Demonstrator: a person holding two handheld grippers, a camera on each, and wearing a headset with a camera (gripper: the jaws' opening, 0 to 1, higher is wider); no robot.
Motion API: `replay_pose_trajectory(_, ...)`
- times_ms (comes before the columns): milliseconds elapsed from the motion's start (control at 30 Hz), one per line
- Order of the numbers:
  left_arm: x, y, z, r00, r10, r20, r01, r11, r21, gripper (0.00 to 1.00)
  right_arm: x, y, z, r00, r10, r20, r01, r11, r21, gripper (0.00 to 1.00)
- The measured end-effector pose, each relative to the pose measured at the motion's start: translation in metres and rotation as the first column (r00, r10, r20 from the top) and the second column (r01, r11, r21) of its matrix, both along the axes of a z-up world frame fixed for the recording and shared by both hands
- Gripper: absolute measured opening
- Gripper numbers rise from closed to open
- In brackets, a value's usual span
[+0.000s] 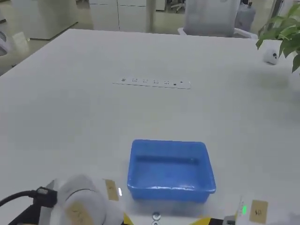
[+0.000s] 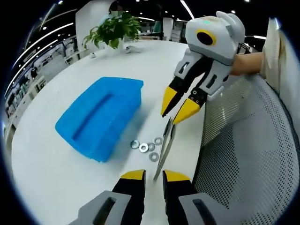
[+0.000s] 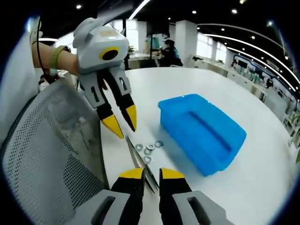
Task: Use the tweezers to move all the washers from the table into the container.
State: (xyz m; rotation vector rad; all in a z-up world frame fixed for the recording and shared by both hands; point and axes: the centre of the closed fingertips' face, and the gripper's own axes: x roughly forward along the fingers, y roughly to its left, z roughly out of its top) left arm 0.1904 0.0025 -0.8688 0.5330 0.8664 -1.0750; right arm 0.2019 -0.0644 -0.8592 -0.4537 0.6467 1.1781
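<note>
The blue container (image 1: 169,169) (image 2: 101,117) (image 3: 201,131) stands on the white table near its front edge. Several washers (image 2: 145,147) (image 3: 149,149) lie in a cluster between it and the edge; one washer (image 1: 156,216) shows in the head view. Thin metal tweezers (image 2: 164,147) (image 3: 138,159) lie beside them. My right gripper (image 3: 151,172) (image 2: 177,112) is shut on one end of the tweezers. My left gripper (image 2: 154,174) (image 3: 124,127) is narrowly open, and the other end of the tweezers lies just between its yellow tips.
A grey mesh chair back (image 2: 243,140) (image 3: 51,154) is close against the table's front edge. A recessed socket strip (image 1: 152,82) sits mid-table. A potted plant (image 1: 283,33) (image 2: 115,28) stands at a far corner, and an office chair (image 1: 211,18) beyond.
</note>
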Motion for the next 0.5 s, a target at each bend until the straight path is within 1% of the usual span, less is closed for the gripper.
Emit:
replay_pose_trajectory(33,0.0,-0.001,-0.001,1.0,-0.017,0.007,0.016,1.0,0.013,0.09,-0.001,0.0,0.0,1.0,0.003,0.0,-0.003,1.0,-0.001,0.08)
replay_pose_trajectory(133,-0.001,-0.001,-0.005,0.999,-0.051,0.007,0.051,0.998,0.045,0.04,-0.003,0.002,-0.003,1.0,0.019,0.0,-0.019,1.0,-0.012,0.09)
replay_pose_trajectory(200,-0.002,0.001,-0.008,0.995,-0.095,0.017,0.094,0.992,0.085,0.01,-0.004,0.002,-0.005,1.0,0.029,0.001,-0.029,0.999,-0.02,0.1)
replay_pose_trajectory(233,-0.003,0.0,-0.009,0.993,-0.119,0.024,0.116,0.988,0.097,0.0,-0.005,0.003,-0.005,0.999,0.037,0.004,-0.037,0.999,-0.027,0.1)
replay_pose_trajectory(300,-0.004,0.0,-0.011,0.991,-0.134,0.029,0.129,0.985,0.114,0.0,-0.007,0.004,-0.007,0.999,0.048,0.008,-0.048,0.998,-0.036,0.11)
replay_pose_trajectory(333,-0.005,0.001,-0.012,0.986,-0.163,0.038,0.156,0.978,0.141,0.0,-0.007,0.003,-0.008,0.999,0.052,0.007,-0.051,0.998,-0.041,0.11)
replay_pose_trajectory(367,-0.004,0.002,-0.013,0.98,-0.191,0.053,0.181,0.97,0.16,0.0,-0.008,0.004,-0.009,0.998,0.058,0.007,-0.057,0.997,-0.047,0.11)
replay_pose_trajectory(400,-0.005,0.001,-0.013,0.97,-0.231,0.072,0.216,0.96,0.176,0.0,-0.008,0.004,-0.01,0.998,0.06,0.009,-0.06,0.997,-0.051,0.12)
replay_pose_trajectory(467,-0.01,0.0,-0.013,0.966,-0.25,0.062,0.236,0.955,0.181,0.0,-0.008,0.004,-0.011,0.998,0.066,0.008,-0.065,0.996,-0.056,0.12)
replay_pose_trajectory(500,-0.011,0.0,-0.012,0.963,-0.26,0.067,0.244,0.953,0.181,0.0,-0.009,0.004,-0.011,0.998,0.069,0.01,-0.068,0.996,-0.057,0.12)
